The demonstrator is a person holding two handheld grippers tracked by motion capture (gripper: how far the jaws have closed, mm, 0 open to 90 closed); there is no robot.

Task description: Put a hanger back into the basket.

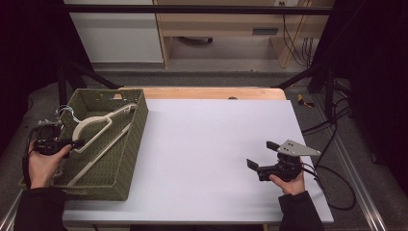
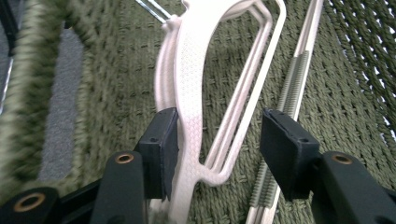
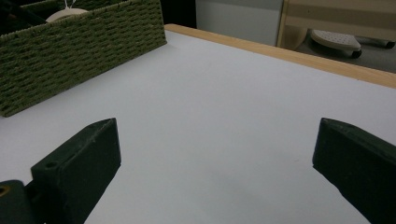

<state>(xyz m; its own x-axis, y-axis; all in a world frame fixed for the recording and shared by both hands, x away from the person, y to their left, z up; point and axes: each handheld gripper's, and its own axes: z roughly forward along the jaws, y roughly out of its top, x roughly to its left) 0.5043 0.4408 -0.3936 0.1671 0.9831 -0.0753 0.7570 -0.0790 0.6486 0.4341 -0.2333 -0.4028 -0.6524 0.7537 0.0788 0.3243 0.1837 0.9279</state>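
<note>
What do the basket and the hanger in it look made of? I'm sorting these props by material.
The basket looks woven from olive-green cord or paper rope: twisted strands and a matte, ribbed weave show in the left gripper view. The hanger looks like cream moulded plastic, with a fine honeycomb texture and a slight sheen. Its hook appears to be bright metal wire. A ridged grey strip on its bar may be rubber grip.

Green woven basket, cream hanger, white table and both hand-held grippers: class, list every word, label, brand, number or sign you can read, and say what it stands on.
None: no readable text stands on the green woven basket, the cream hanger, the white table, the left hand-held gripper or the right hand-held gripper.
A small dark panel on the wooden furniture behind the table is too small to read.
</note>
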